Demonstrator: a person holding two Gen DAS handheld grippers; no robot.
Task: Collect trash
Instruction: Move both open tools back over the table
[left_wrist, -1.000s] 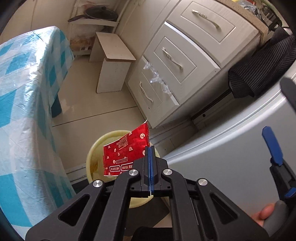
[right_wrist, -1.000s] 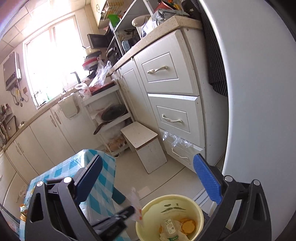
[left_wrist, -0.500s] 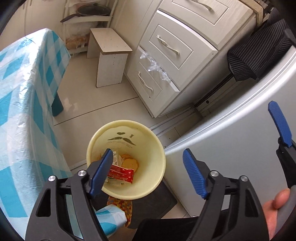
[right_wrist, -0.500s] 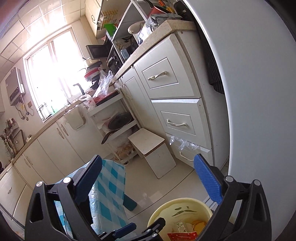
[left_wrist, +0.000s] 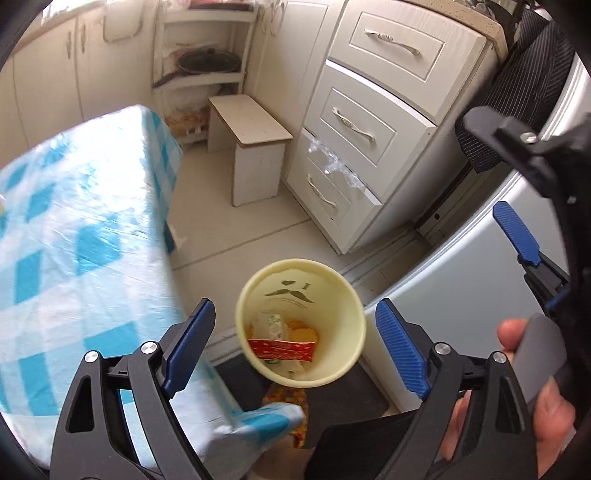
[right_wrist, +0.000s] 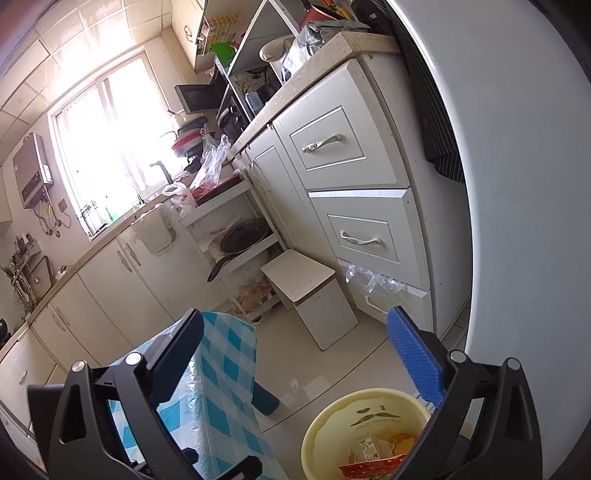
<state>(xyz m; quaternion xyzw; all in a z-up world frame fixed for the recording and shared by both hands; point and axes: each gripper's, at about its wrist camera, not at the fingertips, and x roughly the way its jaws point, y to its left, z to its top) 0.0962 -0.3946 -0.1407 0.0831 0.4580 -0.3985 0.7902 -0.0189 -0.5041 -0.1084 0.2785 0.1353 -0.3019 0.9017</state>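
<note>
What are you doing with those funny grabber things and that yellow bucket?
A person is tidying up rubbish with a claw in each hand. The red foil wrapper now lies inside the pale yellow plastic bin with the moustache drawing, on top of other scraps. The left claw hangs open above the bin, holding nothing. The right claw is open and empty too. The bin stands on the floor beside the table with the blue-checked cloth.
</note>
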